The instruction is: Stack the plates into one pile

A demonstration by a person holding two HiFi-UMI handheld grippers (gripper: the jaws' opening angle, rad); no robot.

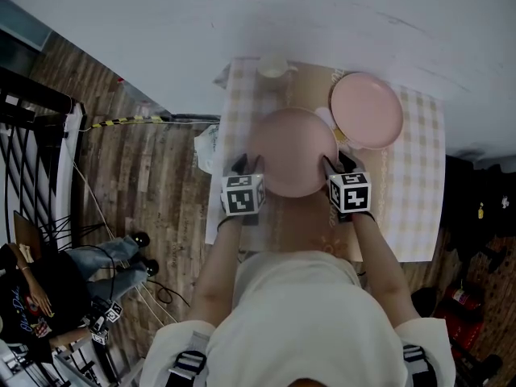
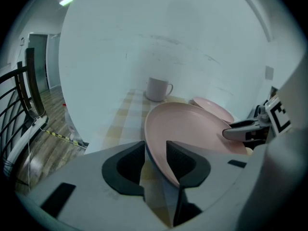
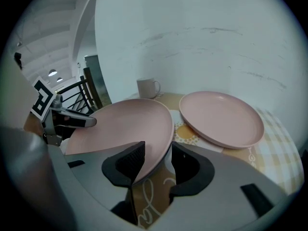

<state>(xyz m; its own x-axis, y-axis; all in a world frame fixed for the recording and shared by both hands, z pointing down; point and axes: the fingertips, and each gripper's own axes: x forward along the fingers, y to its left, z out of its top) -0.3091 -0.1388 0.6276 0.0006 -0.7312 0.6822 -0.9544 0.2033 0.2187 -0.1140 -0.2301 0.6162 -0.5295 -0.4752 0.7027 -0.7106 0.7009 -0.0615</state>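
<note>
1. The stack is not built, by my judgement: only 2 pink plates show, and they lie side by side on the table (image 1: 419,176), not one on the other.
2. The near plate (image 1: 294,147) sits at the middle of the checked cloth (image 1: 238,95). The far plate (image 1: 367,110) lies just beside it at 1 o'clock, and a white mug (image 1: 272,67) stands at 11 o'clock.
3. The left gripper (image 1: 248,164) straddles the near plate's rim at 8 o'clock. Its jaws stand apart with the rim between them, wider than the rim is thick, so it looks slack rather than clamped.
4. The right gripper (image 1: 337,163) straddles the rim at 4 o'clock. Its jaws are wide, the rim leans on 1 pad, and a clear gap shows to the other.
5. What is left, as I read it: take hold of 1 plate firmly, carry it over the other and set it down centred.
6. Writing: a looping cursive mark (image 3: 144,203), perhaps "la", shows on the brown mat in the right gripper view, but the rest is hidden.
7. Each cube (image 1: 243,193) carries black-and-white square markers, not words. The mug and the plates show no label.
</note>
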